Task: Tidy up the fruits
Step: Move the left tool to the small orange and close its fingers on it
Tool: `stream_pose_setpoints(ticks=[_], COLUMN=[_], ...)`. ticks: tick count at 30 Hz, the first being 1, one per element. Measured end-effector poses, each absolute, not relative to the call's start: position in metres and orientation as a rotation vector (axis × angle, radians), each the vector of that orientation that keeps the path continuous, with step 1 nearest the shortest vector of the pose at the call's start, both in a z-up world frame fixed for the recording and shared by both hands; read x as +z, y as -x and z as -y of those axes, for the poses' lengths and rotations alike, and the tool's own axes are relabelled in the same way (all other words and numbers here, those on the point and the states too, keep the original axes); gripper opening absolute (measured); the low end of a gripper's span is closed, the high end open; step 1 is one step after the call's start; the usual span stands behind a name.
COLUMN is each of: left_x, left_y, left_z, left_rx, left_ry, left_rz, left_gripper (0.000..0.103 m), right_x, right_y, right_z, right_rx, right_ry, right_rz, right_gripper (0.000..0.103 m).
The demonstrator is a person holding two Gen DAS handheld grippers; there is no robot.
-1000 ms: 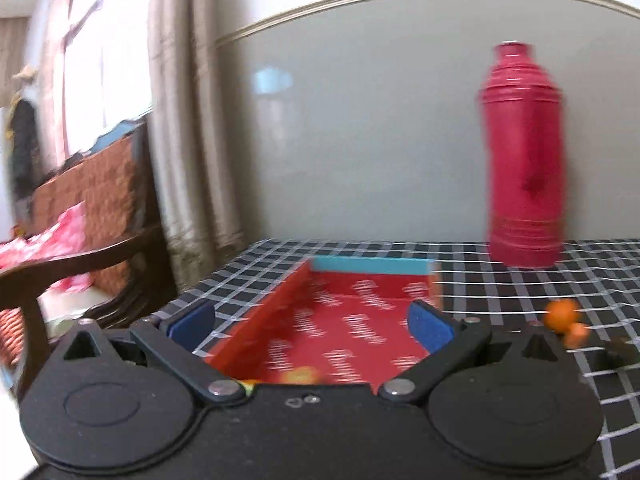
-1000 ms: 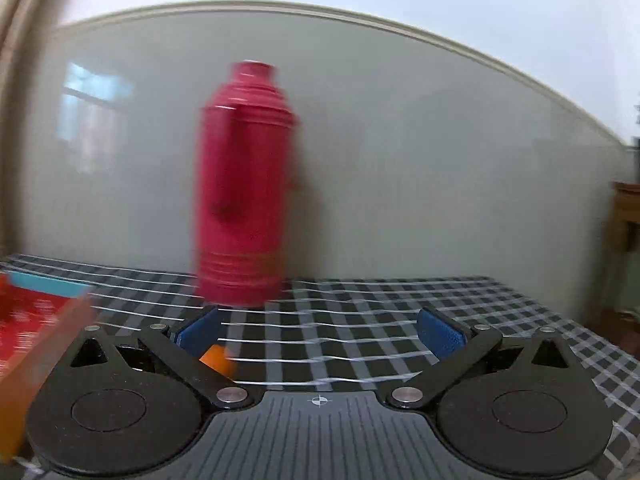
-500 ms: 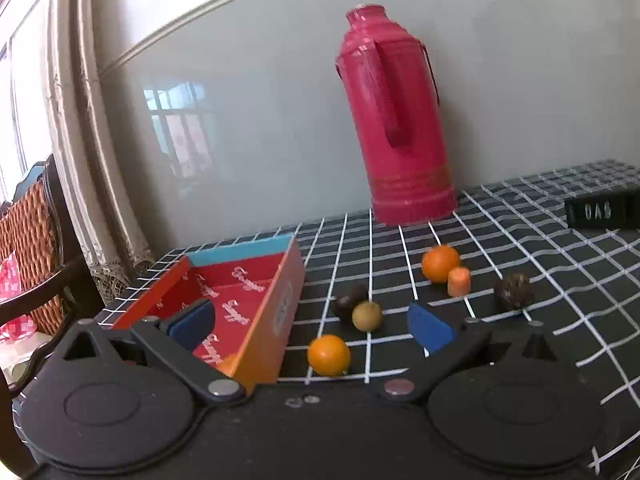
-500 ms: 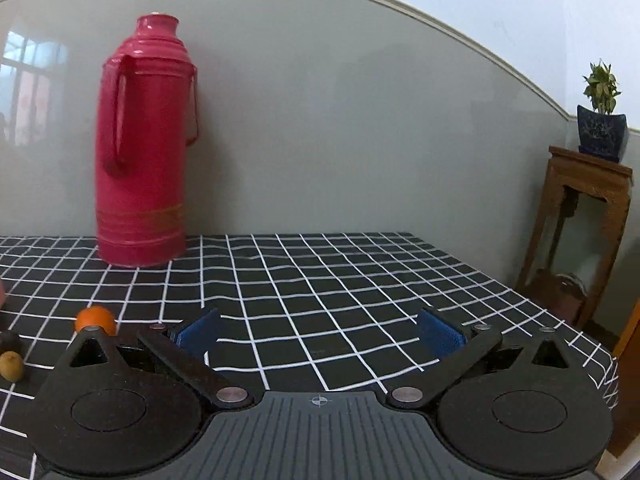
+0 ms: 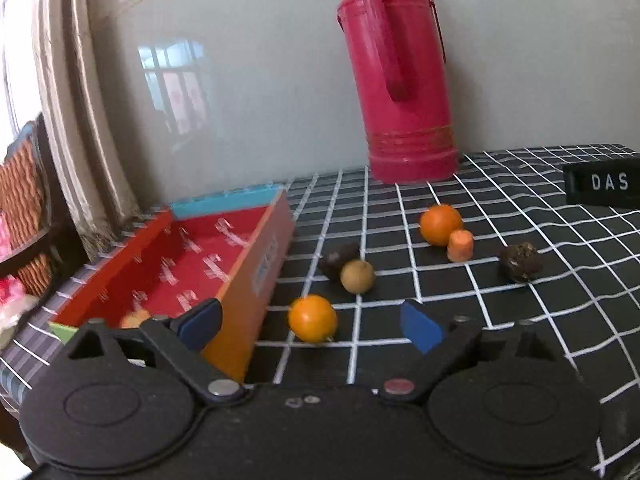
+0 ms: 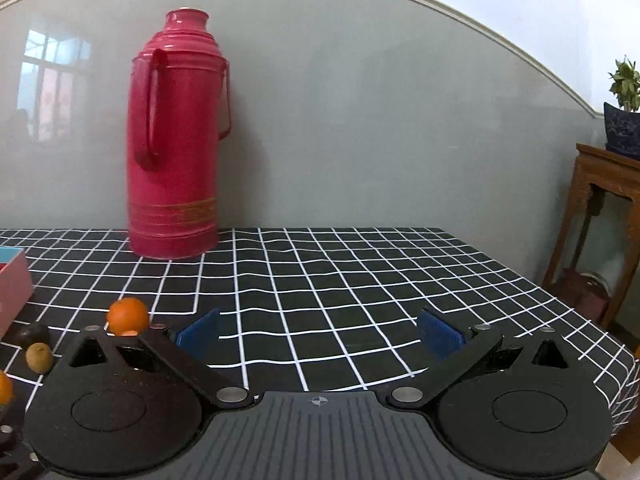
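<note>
A red open box (image 5: 168,264) lies at the left on the checked cloth, with one orange fruit (image 5: 134,318) inside at its near end. Right of it lie an orange (image 5: 313,318), a tan round fruit (image 5: 357,277), a dark fruit (image 5: 340,258) behind it, a second orange (image 5: 440,225), a small orange stub (image 5: 460,245) and a dark rough fruit (image 5: 520,262). My left gripper (image 5: 310,324) is open and empty just before the near orange. My right gripper (image 6: 318,334) is open and empty over bare cloth; the far orange (image 6: 127,316) shows at its left.
A tall red thermos (image 5: 400,76) stands at the back against the grey wall. A black block marked DAS (image 5: 604,184) lies at the right. A wooden chair (image 5: 28,208) stands left of the table. The table's right edge (image 6: 592,320) borders a wooden stand (image 6: 600,216).
Both views swung right and steadied. The left gripper went from facing into the box to facing the loose fruits beside it. Both grippers stayed open.
</note>
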State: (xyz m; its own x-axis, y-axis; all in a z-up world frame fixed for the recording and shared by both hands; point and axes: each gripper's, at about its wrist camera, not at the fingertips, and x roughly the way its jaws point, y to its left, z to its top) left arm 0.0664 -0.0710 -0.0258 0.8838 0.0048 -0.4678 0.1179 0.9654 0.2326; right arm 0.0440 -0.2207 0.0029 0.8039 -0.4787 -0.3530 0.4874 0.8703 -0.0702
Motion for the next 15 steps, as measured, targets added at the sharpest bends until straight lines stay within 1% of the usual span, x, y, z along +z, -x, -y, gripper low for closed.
stream_pose_setpoints(ticks=[3, 4, 8, 9, 11, 13, 14, 15], left_x=[-0.026, -0.027, -0.031, -0.032, -0.032, -0.034, -0.035, -0.035], left_y=[-0.072, -0.075, -0.092, -0.095, -0.098, -0.099, -0.1, -0.101], left_z=[0.07, 0.07, 0.066, 0.066, 0.069, 0.072, 0.074, 0.075], left_rx=[-0.072, -0.072, -0.06, -0.053, -0.057, -0.07, -0.073, -0.078], left_ry=[-0.232, -0.222, -0.167, -0.161, -0.156, -0.155, -0.159, -0.161], left_rz=[-0.511, -0.518, -0.575, -0.58, -0.577, -0.576, -0.577, -0.577], left_gripper=[0.075, 0.073, 0.073, 0.071, 0.07, 0.064, 0.064, 0.061], right_x=[0.004, 0.004, 0.005, 0.005, 0.005, 0.005, 0.005, 0.004], right_y=[-0.043, -0.043, -0.041, -0.041, -0.04, -0.04, -0.041, -0.041], right_z=[0.22, 0.22, 0.219, 0.219, 0.219, 0.219, 0.219, 0.219], right_rx=[-0.497, -0.491, -0.477, -0.471, -0.461, -0.456, -0.455, -0.454], right_ry=[-0.03, -0.032, -0.031, -0.029, -0.025, -0.02, -0.016, -0.015], right_rz=[-0.368, -0.367, -0.36, -0.358, -0.357, -0.358, -0.36, -0.361], right_gripper=[0.103, 0.103, 0.103, 0.103, 0.103, 0.103, 0.103, 0.103])
